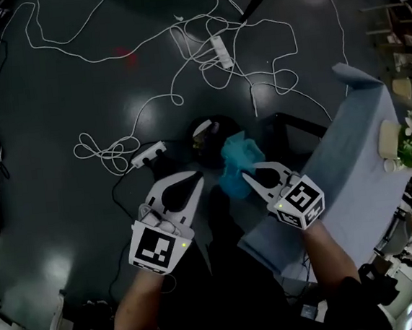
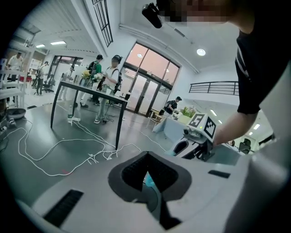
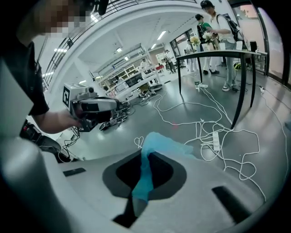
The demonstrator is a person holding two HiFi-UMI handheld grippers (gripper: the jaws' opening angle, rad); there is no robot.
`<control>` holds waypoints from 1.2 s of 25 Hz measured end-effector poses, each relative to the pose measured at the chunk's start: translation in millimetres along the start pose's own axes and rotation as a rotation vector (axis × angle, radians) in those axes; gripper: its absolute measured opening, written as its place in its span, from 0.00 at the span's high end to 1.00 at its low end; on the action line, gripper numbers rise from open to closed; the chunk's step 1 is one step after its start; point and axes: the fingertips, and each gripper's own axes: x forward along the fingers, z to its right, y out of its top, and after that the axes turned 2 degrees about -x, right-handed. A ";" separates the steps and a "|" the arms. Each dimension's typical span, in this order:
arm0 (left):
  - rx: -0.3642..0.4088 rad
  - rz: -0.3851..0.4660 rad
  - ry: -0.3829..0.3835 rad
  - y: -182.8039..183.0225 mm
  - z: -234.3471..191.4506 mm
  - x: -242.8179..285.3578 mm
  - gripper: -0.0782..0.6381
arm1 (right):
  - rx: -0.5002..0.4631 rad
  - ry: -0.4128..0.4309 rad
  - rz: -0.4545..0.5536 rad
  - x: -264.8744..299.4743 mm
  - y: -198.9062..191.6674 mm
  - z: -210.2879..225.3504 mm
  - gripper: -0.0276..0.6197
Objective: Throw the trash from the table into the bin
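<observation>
My right gripper point(image 1: 247, 175) is shut on a crumpled teal sheet point(image 1: 238, 157), which hangs out past its fingertips above the floor. In the right gripper view the teal sheet point(image 3: 159, 144) runs through the closed jaws of my right gripper point(image 3: 144, 157). Just beyond it on the floor is a dark round container point(image 1: 206, 153) that looks like the bin. My left gripper point(image 1: 195, 180) hangs beside the right one, with its jaws together. In the left gripper view, a teal sliver shows in the slot of my left gripper point(image 2: 146, 157); what it is I cannot tell.
A table under a grey-blue cloth point(image 1: 345, 176) stands at the right, with a cream item point(image 1: 390, 139) and flowers point(image 1: 410, 141) on it. White cables and power strips point(image 1: 220, 50) point(image 1: 149, 154) lie across the dark floor. A black-framed table point(image 2: 86, 88) and people stand further off.
</observation>
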 end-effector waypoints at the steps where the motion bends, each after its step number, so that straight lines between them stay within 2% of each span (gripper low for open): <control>1: 0.007 -0.001 0.001 -5.8 -5.1 4.2 0.87 | 0.006 0.006 -0.011 8.0 -4.0 1.9 0.94; 8: -0.049 -0.012 -0.005 -51.6 -36.3 28.8 0.87 | -0.016 0.007 -0.150 56.4 -42.1 17.8 0.94; 11: -0.055 -0.024 -0.016 -70.4 -42.0 39.5 0.87 | 0.013 0.017 -0.194 68.1 -56.5 27.2 0.94; 16: 0.012 -0.064 -0.020 -88.5 -61.7 54.0 0.87 | 0.017 -0.015 -0.282 92.5 -85.7 54.2 0.94; 21: 0.001 -0.052 -0.013 -93.7 -77.7 62.6 0.87 | 0.096 -0.012 -0.351 104.8 -116.8 68.0 0.94; 26: -0.025 -0.054 -0.034 -95.8 -78.7 62.2 0.87 | 0.211 -0.077 -0.379 104.0 -136.0 84.5 0.94; 30: -0.021 -0.066 -0.040 -98.5 -80.0 56.4 0.87 | 0.234 -0.114 -0.396 103.2 -142.5 92.0 0.94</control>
